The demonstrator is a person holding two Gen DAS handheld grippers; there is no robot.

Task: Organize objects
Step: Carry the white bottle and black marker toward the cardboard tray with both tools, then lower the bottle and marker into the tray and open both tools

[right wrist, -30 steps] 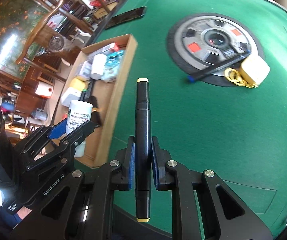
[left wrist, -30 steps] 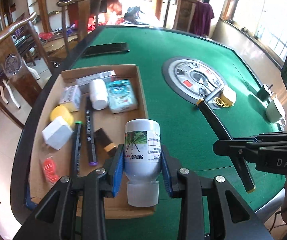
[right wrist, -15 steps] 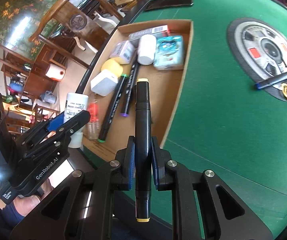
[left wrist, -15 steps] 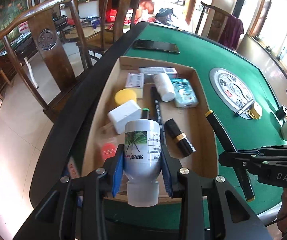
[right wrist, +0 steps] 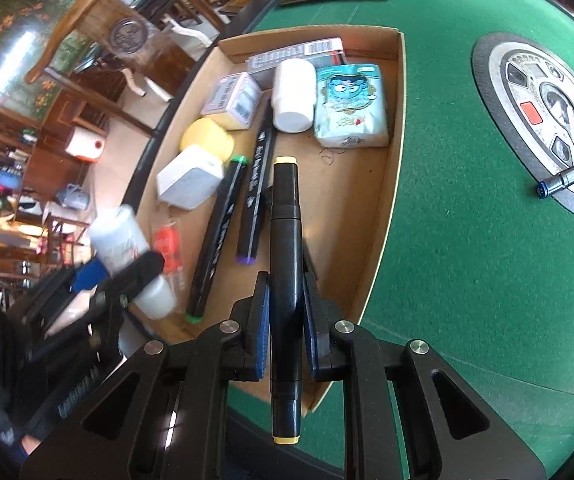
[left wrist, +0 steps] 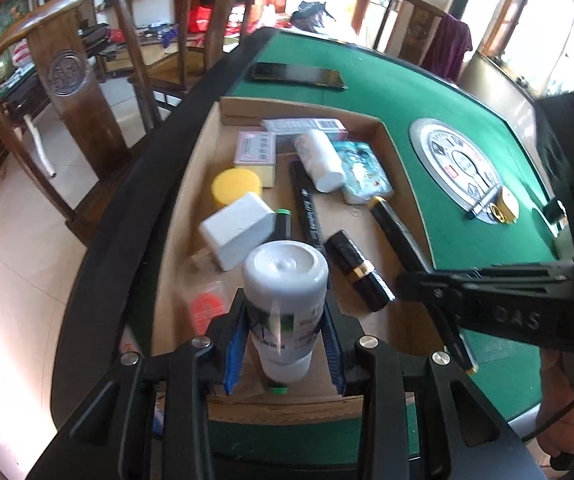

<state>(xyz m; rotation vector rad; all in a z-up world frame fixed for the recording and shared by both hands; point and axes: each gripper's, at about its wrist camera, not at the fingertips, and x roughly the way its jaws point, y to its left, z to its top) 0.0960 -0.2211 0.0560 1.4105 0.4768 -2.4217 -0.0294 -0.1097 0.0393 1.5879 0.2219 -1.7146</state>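
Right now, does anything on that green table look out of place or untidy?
Mostly the leftovers outside the cardboard box: a blue-tipped pen and a yellow keyring charm lie across the round centre panel, and a black phone sits beyond the box. Nothing looks spilled or damaged.

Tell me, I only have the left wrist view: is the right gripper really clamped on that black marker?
Observer: Yes. The right wrist view shows the right gripper with both blue pads pressed on the black marker near its middle.
Operator: What's below its far end?
Observer: Bare floor of the cardboard box, just right of the two markers lying there.
Operator: My bottle hides the near end of the longer marker. What colour is it?
Observer: Purple.
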